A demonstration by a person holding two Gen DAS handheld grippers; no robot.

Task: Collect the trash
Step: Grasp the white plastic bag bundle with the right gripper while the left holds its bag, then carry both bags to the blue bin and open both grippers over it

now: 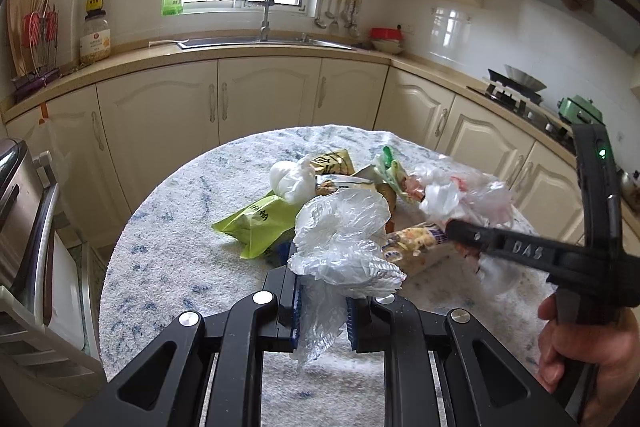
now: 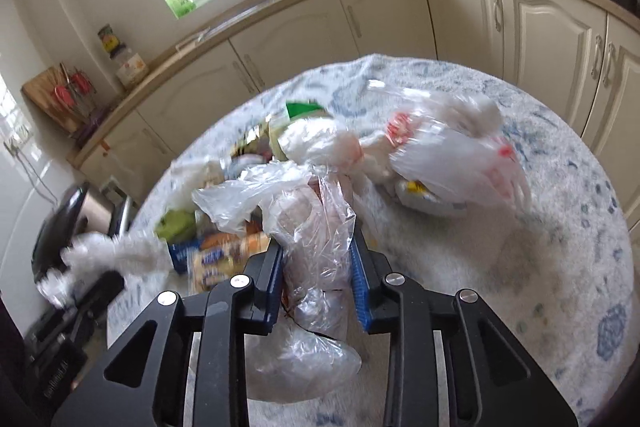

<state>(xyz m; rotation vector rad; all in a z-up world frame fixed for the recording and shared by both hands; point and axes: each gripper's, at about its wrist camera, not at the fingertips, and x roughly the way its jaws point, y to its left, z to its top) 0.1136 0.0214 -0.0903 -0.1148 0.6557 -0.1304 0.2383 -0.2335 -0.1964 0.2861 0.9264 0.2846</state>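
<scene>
A round table under a white-and-blue cloth (image 1: 180,227) holds a pile of trash: a green snack bag (image 1: 260,223), a knotted white bag (image 1: 290,181), a yellow wrapper (image 1: 334,163), a biscuit packet (image 1: 416,243) and a white bag with red print (image 2: 452,155). My left gripper (image 1: 322,295) is shut on a crumpled clear plastic bag (image 1: 344,239) at the pile's near edge. My right gripper (image 2: 318,267) is shut on another clear plastic bag (image 2: 316,227), which fills the gap between its blue pads and hangs below them. From the left wrist, the right gripper (image 1: 460,237) reaches in from the right.
A person's hand (image 1: 588,355) grips the right tool's handle. A steel bin or appliance (image 1: 16,211) stands left of the table. Cream cabinets, a sink (image 1: 264,41) and a stove (image 1: 516,87) run along the far wall. Bare cloth (image 2: 500,287) lies right of the pile.
</scene>
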